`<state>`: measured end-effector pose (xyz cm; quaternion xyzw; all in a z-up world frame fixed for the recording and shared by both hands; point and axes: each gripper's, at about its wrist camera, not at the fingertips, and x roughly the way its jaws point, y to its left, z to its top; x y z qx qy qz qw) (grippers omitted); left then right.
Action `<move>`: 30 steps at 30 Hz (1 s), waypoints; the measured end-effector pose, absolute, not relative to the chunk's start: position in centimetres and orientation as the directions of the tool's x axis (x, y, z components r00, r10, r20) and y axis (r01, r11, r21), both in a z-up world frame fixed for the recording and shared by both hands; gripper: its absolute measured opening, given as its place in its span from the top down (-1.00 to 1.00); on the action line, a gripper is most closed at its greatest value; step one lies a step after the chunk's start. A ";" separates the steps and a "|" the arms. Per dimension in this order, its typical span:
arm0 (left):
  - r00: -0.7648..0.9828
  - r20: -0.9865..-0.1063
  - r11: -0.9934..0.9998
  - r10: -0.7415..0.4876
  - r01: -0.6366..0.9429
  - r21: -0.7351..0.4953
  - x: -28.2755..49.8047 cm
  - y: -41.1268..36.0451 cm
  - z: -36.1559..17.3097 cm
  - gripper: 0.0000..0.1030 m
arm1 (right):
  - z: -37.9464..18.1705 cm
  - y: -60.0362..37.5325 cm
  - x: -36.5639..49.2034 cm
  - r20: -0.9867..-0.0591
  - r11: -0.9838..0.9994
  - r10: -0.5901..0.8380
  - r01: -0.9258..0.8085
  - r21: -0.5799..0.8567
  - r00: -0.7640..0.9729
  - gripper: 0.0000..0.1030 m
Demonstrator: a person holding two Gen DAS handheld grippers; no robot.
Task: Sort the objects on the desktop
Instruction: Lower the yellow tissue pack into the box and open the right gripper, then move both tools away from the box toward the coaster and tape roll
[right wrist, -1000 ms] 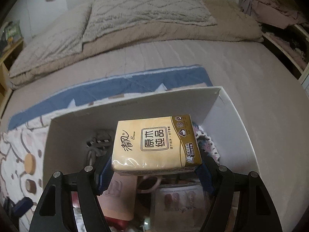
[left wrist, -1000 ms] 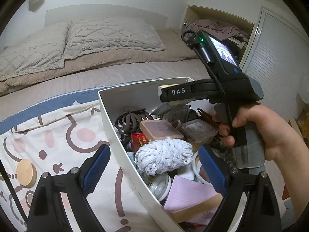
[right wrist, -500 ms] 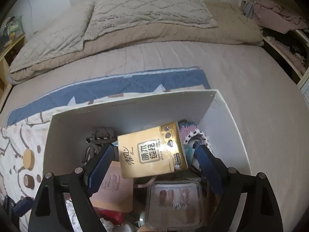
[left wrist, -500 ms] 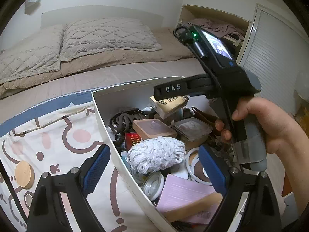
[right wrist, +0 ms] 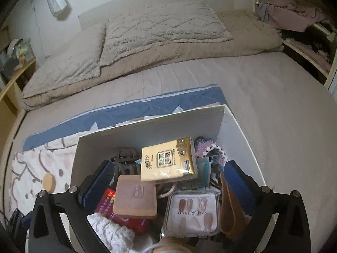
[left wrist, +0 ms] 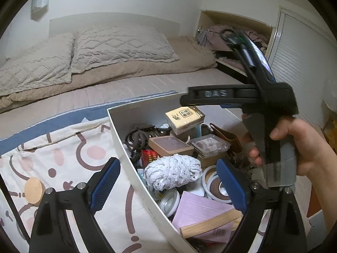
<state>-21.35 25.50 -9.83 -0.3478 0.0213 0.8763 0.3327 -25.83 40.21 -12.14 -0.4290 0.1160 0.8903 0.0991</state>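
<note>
Two blue-padded fingers of the left gripper (left wrist: 168, 183) stand wide at the bottom of the left view, empty, straddling the white box's (left wrist: 126, 145) near wall. Centre frame, the gold tissue pack (left wrist: 185, 119) lies inside.

Right view: the right gripper (right wrist: 168, 179), jaws just opened wide, frames the freed tissue pack (right wrist: 168, 162) atop the clutter, lower centre.

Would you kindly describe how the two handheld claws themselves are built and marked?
Both are black plastic frames with silver bolts and ribbed blue pads. The right claw shows a "DAS" label, a black cable, a small screen and grey tape on its handle. The left claw looks alike. No sleeve shows.
</note>
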 end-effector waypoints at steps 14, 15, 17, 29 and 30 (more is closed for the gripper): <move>-0.599 -0.606 -0.821 0.523 -0.545 -0.170 -20.6 23.3 -8.0 -0.99 | -10.3 41.4 -20.6 -0.720 -0.942 0.112 -0.304 0.142 -0.685 -1.00; -0.603 -0.605 -0.824 0.520 -0.541 -0.170 -20.5 23.1 -7.9 -0.99 | -10.2 41.3 -20.3 -0.716 -0.943 0.116 -0.302 0.138 -0.688 -1.00; -0.614 -0.602 -0.832 0.511 -0.529 -0.167 -20.4 22.7 -7.5 -0.99 | -9.9 41.1 -19.5 -0.707 -0.948 0.125 -0.295 0.123 -0.696 -1.00; -0.668 -0.589 -0.870 0.454 -0.475 -0.131 -19.8 20.5 -5.6 -0.99 | -8.6 39.7 -16.0 -0.647 -0.970 0.146 -0.238 0.057 -0.748 -1.00; -0.674 -0.588 -0.873 0.448 -0.471 -0.126 -19.8 20.2 -5.4 -0.99 | -8.4 39.4 -15.8 -0.642 -0.972 0.144 -0.229 0.051 -0.753 -1.00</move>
